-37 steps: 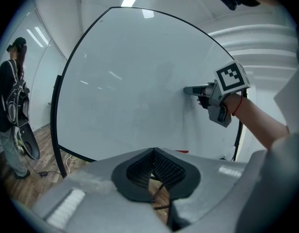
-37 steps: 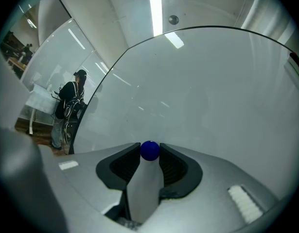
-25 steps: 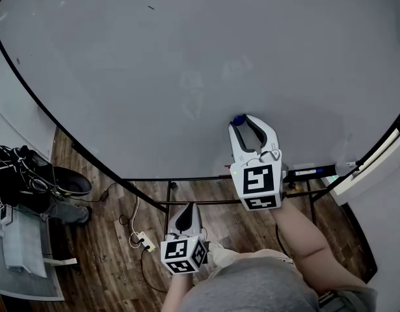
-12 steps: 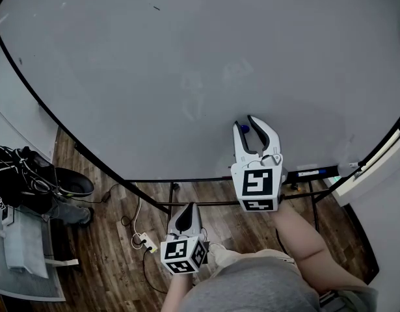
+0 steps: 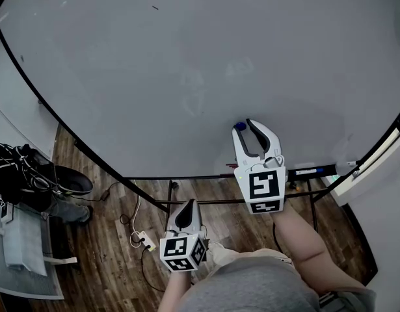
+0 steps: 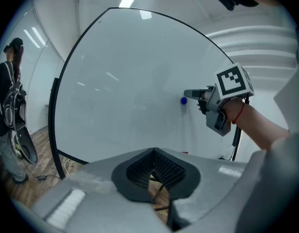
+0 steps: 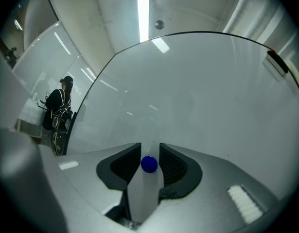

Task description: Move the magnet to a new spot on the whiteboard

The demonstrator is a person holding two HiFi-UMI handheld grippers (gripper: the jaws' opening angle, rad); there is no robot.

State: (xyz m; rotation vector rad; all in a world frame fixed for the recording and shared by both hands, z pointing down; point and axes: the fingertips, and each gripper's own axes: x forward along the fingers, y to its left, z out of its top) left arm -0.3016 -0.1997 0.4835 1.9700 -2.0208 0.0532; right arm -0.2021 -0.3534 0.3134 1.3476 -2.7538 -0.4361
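Small round blue magnet [image 7: 149, 164] sits flat on the white whiteboard [image 7: 202, 96], dome facing you, no long axis. Your right gripper [image 7: 149, 150] fingers just widened, straddling it without pinching; left gripper [image 6: 153, 152] fingers pressed together.

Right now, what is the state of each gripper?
Left gripper: shut, empty.
Right gripper: open, jaws just opening; blue magnet between them, not gripped.

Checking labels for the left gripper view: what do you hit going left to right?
Person with a backpack → whiteboard's black left frame edge → blue magnet → right gripper, jaws just opened a little around the magnet → forearm with red wristband.
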